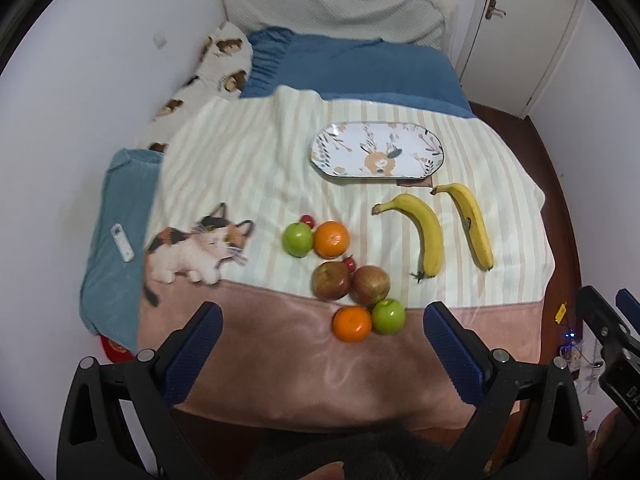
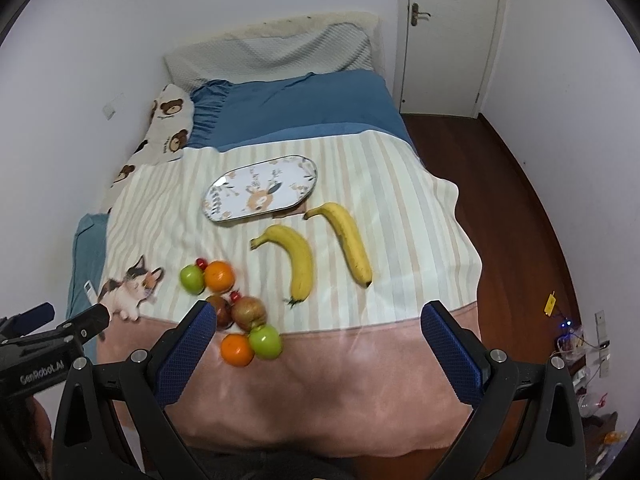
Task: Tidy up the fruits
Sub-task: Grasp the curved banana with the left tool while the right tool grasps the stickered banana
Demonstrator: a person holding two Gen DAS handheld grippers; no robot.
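Here, smooth round fruits (image 1: 340, 264) and curved bananas (image 1: 428, 232) lie mid-bed on striped blanket (image 1: 248, 160), beyond both grippers' (image 1: 322, 320) (image 2: 318, 320) wide-spread fingers (ribbed blue pads).

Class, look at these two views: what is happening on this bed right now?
A person holds two grippers above the bed; the left gripper and right gripper are both open and empty. The patterned plate holds nothing. Two bananas, apples and oranges lie loose on the striped blanket.

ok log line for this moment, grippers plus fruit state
left gripper: open, empty | right gripper: open, empty | plate: empty | bananas, apples, oranges: on blanket
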